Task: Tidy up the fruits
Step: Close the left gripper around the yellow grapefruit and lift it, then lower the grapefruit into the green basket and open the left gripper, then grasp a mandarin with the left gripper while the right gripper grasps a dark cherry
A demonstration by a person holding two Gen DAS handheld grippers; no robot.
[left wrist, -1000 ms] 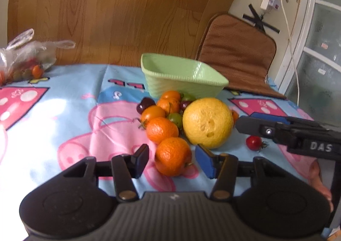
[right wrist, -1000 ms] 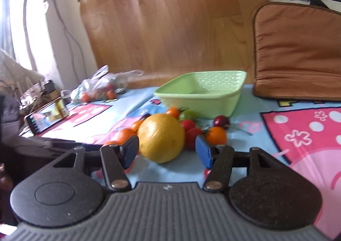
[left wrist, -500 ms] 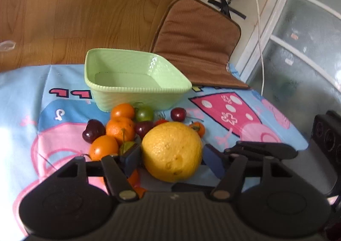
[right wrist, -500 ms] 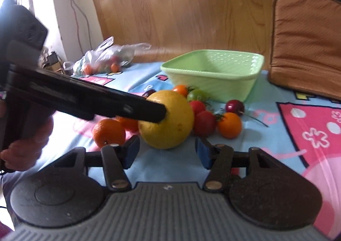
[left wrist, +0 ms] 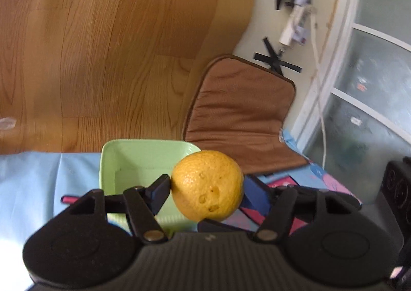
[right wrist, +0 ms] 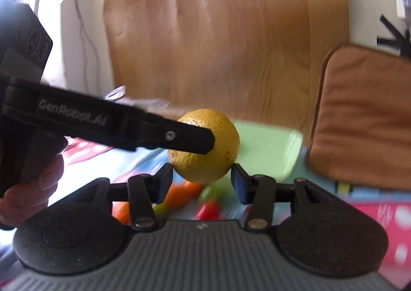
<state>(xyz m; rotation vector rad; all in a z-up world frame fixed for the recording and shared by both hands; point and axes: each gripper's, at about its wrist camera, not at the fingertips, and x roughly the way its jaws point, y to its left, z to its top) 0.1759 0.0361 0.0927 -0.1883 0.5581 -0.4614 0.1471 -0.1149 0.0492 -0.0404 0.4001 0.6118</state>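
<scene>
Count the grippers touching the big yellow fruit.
1. The left gripper clamps the big yellow fruit above the green basket. The right gripper, its jaws closing, sits just below with nothing between them.

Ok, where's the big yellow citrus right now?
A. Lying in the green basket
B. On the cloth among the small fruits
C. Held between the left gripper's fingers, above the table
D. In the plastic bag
C: the big yellow citrus sits clamped in the left gripper, raised in front of the green basket.
</scene>
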